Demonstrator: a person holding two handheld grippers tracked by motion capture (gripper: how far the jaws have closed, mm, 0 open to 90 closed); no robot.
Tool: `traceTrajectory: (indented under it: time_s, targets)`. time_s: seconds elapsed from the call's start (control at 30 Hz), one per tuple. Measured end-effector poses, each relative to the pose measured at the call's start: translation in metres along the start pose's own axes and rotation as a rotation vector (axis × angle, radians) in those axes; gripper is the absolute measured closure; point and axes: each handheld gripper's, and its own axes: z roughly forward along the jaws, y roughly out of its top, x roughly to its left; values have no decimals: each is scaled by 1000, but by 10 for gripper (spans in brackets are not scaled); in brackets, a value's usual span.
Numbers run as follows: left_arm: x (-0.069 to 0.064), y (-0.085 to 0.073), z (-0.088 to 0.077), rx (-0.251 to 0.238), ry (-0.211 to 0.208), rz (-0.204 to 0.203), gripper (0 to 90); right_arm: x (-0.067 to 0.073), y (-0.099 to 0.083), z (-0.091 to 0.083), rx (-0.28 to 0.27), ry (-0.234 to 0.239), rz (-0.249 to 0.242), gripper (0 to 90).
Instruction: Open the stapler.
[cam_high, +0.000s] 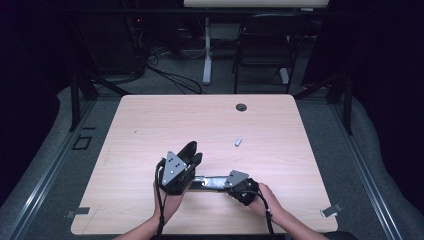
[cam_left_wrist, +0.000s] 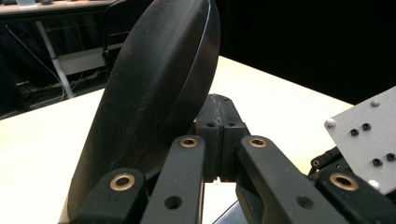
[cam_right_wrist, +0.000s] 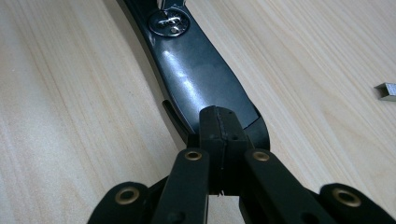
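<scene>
A black stapler lies opened up near the table's front edge. Its flat base (cam_high: 206, 183) (cam_right_wrist: 201, 79) rests on the wood, with the metal anvil plate (cam_right_wrist: 169, 22) at the far end. The tips of my shut right gripper (cam_high: 222, 182) (cam_right_wrist: 219, 126) rest on the near end of that base. The curved black top arm (cam_high: 188, 150) (cam_left_wrist: 154, 102) is swung upward and leans against the left side of my left gripper (cam_high: 196, 159) (cam_left_wrist: 219, 135). That gripper's jaws are shut together with nothing between them. A small strip of staples (cam_high: 238, 141) (cam_right_wrist: 386, 91) lies loose on the table beyond the stapler.
The light wooden table (cam_high: 150, 125) has a round cable grommet (cam_high: 241, 107) near its far edge. Behind it stand a black chair (cam_high: 265, 45) and a white desk leg (cam_high: 206, 50), with cables on the floor. Tape marks (cam_high: 331, 210) sit at the table's front corners.
</scene>
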Motion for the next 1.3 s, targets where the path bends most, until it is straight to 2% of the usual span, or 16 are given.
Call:
traceTrajectory:
  time_s: [0.57, 0.63, 0.7, 1.3]
  targets:
    - [13, 4, -14, -32, 35, -39, 900, -1, 0, 0, 3, 1, 0, 900]
    - [16, 5, -16, -41, 45, -46, 900, -1, 0, 1, -10, 10, 15, 900]
    - [18, 6, -17, -44, 47, -49, 900, -1, 0, 0, 4, 2, 3, 900]
    - [33, 7, -33, -44, 71, -62, 899, -1, 1, 0, 2, 2, 9, 900]
